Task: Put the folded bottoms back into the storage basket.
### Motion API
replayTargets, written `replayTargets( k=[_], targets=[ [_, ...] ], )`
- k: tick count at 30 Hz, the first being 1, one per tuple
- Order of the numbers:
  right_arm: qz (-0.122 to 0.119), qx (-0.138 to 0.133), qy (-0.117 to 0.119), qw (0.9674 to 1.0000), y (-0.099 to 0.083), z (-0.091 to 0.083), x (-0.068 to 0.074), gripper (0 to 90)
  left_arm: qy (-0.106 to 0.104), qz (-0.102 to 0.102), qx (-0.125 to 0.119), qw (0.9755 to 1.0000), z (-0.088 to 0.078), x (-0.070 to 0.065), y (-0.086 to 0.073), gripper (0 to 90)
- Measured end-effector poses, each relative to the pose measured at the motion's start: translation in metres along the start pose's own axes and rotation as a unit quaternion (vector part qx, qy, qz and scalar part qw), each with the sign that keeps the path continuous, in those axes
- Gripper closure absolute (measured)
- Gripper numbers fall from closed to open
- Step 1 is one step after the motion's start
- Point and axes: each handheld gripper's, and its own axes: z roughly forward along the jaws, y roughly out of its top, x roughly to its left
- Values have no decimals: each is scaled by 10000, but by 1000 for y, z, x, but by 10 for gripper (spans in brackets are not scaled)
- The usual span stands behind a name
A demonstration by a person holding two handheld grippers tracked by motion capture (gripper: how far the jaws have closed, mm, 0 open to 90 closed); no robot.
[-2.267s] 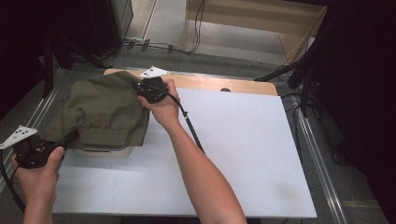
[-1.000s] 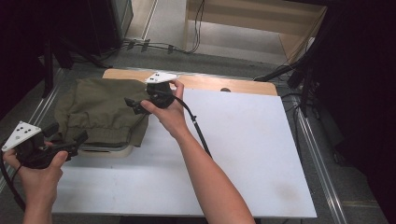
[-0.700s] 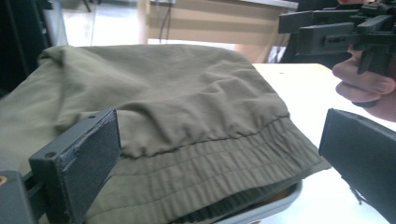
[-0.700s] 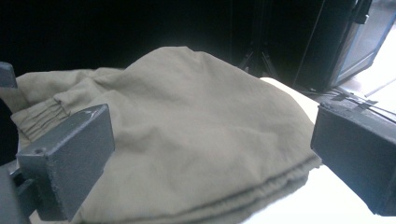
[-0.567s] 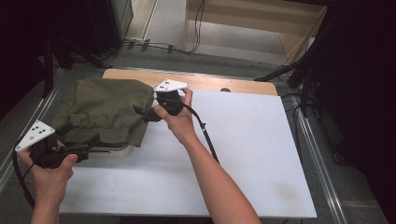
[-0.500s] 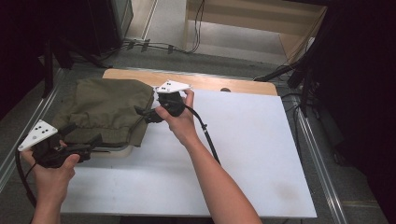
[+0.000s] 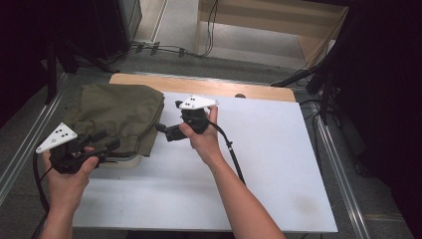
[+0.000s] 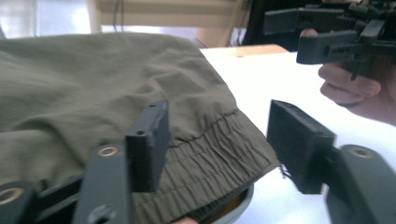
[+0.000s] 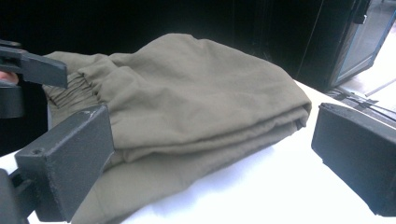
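An olive-green folded garment (image 7: 119, 114) lies at the table's left rear, its gathered hem resting over a white rim (image 7: 124, 160). My left gripper (image 7: 107, 141) sits at the near left and points at that hem. In the left gripper view the hem corner (image 8: 224, 140) lies between the half-spread jaws of my left gripper (image 8: 217, 130). They have just been closing, and the pads are not pressing on the cloth. My right gripper (image 7: 164, 132) hovers open just off the garment's right edge. In the right gripper view the folded cloth (image 9: 196, 93) shows beyond my right gripper (image 9: 210, 130).
The white table top (image 7: 278, 164) stretches to the right and front. A wooden board (image 7: 219, 85) edges the back. Metal rails run along both sides, and cables lie on the floor behind. The right gripper's cable (image 7: 231, 149) trails along the forearm.
The left gripper has slid right toward the garment's near hem, and its jaws stand narrower. The right gripper has drawn back off the garment, to the right and nearer the person.
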Motion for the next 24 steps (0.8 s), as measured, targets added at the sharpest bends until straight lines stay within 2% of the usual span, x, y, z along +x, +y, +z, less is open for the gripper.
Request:
replayTargets(
  k=[6, 8, 10, 14, 20, 24],
  targets=[
    [-27, -44, 2, 10000, -5, -10, 0, 0, -217, 86, 293, 9993, 15, -2, 2, 562],
    [-42, -41, 6, 10000, -8, -13, 1, 0, -340, 116, 459, 9983, 22, -3, 3, 626],
    [-57, -35, 17, 10000, -10, -14, 2, 0, -342, 173, 647, 9972, 29, -4, 4, 707],
    [-73, -21, 54, 10000, -16, -17, 3, 0, -337, 119, 933, 9950, 40, -1, 4, 873],
    [-80, -13, 77, 9999, -23, -23, 4, 0, -387, -55, 1224, 9917, 46, 7, 3, 889],
    [-66, -51, 76, 9999, -28, -29, 4, 0, -370, -118, 1542, 9873, 50, 13, 2, 890]
  ],
)
